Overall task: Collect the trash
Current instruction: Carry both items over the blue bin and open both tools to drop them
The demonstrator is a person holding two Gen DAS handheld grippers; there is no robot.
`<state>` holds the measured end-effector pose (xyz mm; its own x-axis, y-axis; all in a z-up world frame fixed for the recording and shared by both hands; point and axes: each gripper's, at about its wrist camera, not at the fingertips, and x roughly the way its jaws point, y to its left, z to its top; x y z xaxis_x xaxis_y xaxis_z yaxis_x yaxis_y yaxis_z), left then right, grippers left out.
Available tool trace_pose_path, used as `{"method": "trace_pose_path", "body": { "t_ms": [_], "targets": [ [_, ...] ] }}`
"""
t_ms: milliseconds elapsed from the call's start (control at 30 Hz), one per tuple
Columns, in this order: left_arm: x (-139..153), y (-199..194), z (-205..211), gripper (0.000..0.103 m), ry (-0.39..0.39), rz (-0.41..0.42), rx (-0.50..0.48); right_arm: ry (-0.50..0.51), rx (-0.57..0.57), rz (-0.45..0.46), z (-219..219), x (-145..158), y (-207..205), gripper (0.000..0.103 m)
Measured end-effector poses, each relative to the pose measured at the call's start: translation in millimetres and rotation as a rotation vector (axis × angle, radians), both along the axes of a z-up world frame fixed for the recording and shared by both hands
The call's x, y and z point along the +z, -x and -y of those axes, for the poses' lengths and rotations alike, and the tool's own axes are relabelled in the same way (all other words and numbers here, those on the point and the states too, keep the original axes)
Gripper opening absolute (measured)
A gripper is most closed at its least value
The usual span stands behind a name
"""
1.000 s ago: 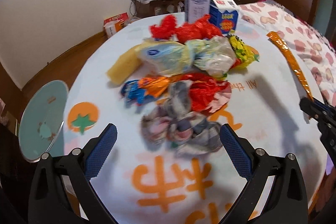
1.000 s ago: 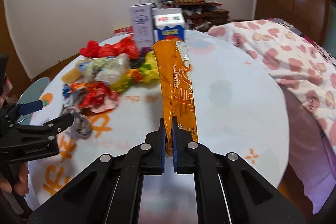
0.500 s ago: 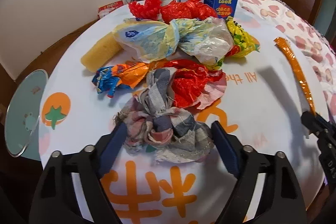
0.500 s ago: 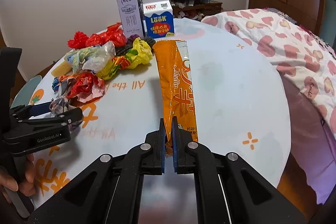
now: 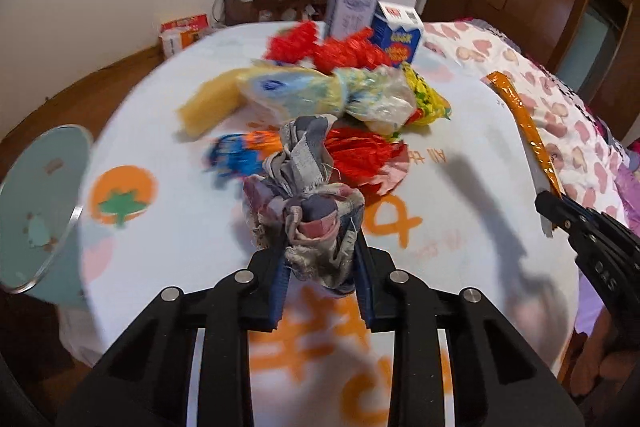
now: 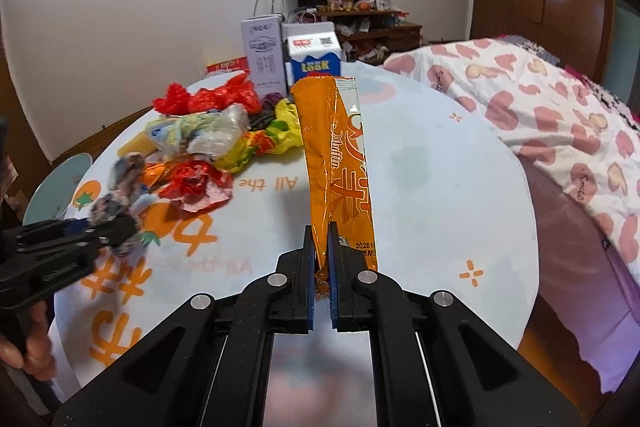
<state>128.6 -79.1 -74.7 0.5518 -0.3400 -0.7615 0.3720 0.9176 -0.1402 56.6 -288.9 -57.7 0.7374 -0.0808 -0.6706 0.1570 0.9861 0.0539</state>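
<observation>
My left gripper (image 5: 322,263) is shut on a crumpled checked cloth rag (image 5: 308,203) and holds it just above the round table (image 5: 168,131); it also shows in the right wrist view (image 6: 116,203). My right gripper (image 6: 322,247) is shut on a long orange snack wrapper (image 6: 336,155), held up over the table; the wrapper also shows in the left wrist view (image 5: 524,123). A pile of trash lies beyond: a red crumpled wrapper (image 5: 360,155), a blue-orange wrapper (image 5: 240,155), a pale plastic bag (image 5: 320,95), a yellow wrapper (image 5: 428,99) and red bags (image 5: 328,47).
Two cartons, a grey one (image 6: 262,57) and a blue one (image 6: 314,57), stand at the table's far edge. A yellow sponge (image 5: 204,107) lies left of the pile. A pale blue round lid (image 5: 36,195) is at the table's left. A bed with a heart-print cover (image 6: 552,115) is right.
My left gripper has closed on the cloth rag and lifted it off the table. My right gripper still holds the orange wrapper, about where it was.
</observation>
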Motion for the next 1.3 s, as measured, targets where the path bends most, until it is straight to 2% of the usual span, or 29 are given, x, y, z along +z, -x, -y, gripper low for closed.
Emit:
{"method": "trace_pose_path", "body": {
  "t_ms": [100,200,433,733,1067,1300],
  "targets": [
    [8.8,9.3,-18.4,0.029,-0.019,0.030,0.035,0.003,0.029,0.002,-15.0,0.8,0.8,0.007],
    [11.2,11.7,-35.4,0.029,-0.073,0.043,0.093,0.021,0.079,-0.009,-34.9,-1.3,-2.1,0.007],
    [16.9,13.1,-66.3,0.029,-0.104,0.072,0.162,0.035,0.172,-0.020,-73.3,0.7,-11.8,0.007],
    [28.4,13.2,-113.4,0.029,-0.083,0.093,0.254,0.022,0.233,-0.014,-105.6,8.0,-24.5,0.007],
    [34.5,4.6,-167.4,0.029,-0.103,0.114,0.374,0.014,0.334,0.006,-157.7,18.5,-44.7,0.007],
    [33.1,-5.1,-205.9,0.029,-0.128,0.094,0.456,0.003,0.427,0.017,-205.2,26.9,-57.9,0.007]
  ]
}}
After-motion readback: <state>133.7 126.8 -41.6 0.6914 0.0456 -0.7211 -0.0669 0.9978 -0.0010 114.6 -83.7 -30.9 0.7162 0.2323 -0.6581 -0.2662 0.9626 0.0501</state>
